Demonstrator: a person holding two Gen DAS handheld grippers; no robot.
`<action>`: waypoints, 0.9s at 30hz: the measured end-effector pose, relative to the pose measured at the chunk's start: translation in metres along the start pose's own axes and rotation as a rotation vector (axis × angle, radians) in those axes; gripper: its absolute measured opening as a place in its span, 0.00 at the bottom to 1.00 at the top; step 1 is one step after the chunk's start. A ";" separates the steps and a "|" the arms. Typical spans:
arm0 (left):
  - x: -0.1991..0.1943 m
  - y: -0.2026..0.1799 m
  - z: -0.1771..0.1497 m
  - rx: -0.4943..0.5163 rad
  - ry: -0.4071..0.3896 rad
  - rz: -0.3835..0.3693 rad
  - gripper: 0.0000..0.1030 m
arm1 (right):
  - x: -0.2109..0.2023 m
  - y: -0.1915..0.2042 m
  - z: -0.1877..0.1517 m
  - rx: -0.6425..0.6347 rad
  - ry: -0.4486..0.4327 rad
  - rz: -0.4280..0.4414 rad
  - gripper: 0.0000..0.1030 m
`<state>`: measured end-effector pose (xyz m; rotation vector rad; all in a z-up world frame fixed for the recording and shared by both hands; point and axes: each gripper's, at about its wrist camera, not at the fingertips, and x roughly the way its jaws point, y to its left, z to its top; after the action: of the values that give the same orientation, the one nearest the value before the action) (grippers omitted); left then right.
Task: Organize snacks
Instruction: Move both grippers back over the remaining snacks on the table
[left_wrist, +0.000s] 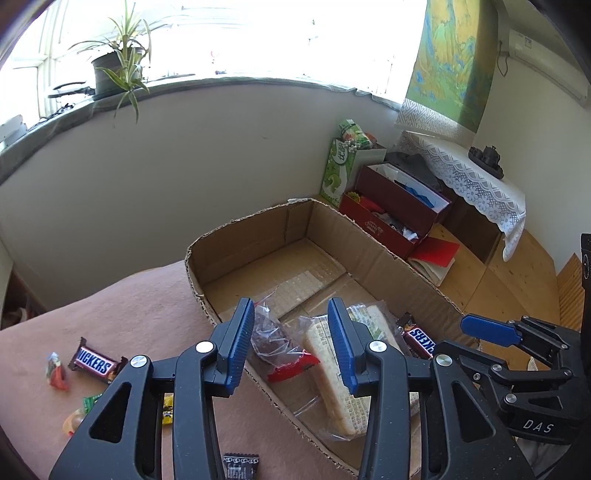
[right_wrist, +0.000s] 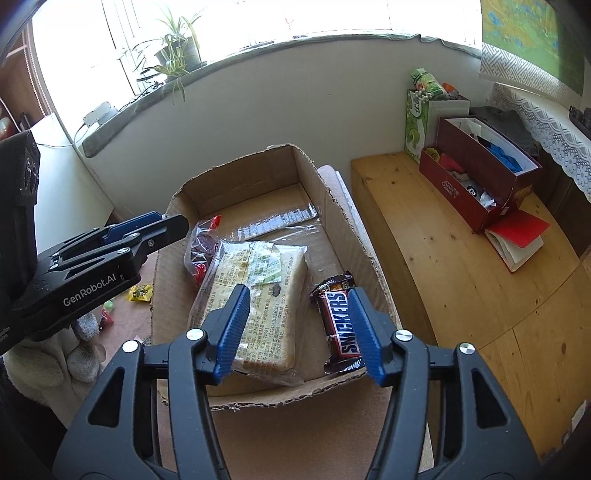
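Observation:
An open cardboard box (left_wrist: 258, 236) (right_wrist: 343, 221) sits on a pinkish table. Inside lie a clear pack of crackers (left_wrist: 332, 365) (right_wrist: 258, 295), a clear bag of dark snacks with red trim (left_wrist: 273, 339) (right_wrist: 201, 247) and a Snickers bar (left_wrist: 419, 339) (right_wrist: 341, 325). My left gripper (left_wrist: 291, 332) is open and empty above the box's near left wall. My right gripper (right_wrist: 299, 325) is open and empty above the box's near end, the Snickers just inside its right finger. A second Snickers bar (left_wrist: 94, 363) lies on the table left of the box.
Small wrapped candies (left_wrist: 57, 373) (right_wrist: 140, 293) and a dark packet (left_wrist: 240, 465) lie on the table left of the box. A wooden platform (right_wrist: 461, 277) to the right holds red boxes (right_wrist: 476, 177) and a red notebook (right_wrist: 517, 240). A wall stands behind.

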<state>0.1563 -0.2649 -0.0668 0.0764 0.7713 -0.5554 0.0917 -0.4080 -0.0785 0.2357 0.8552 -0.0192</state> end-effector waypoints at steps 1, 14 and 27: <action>-0.002 0.000 0.000 -0.001 -0.002 -0.001 0.39 | -0.001 0.001 0.000 -0.001 -0.001 -0.001 0.57; -0.036 0.010 -0.009 -0.017 -0.045 -0.003 0.42 | -0.022 0.027 -0.008 -0.023 -0.030 0.017 0.61; -0.087 0.076 -0.052 -0.136 -0.082 0.042 0.42 | -0.041 0.079 -0.030 -0.101 -0.047 0.091 0.61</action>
<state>0.1104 -0.1474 -0.0556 -0.0552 0.7242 -0.4622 0.0511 -0.3272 -0.0515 0.1782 0.7956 0.1032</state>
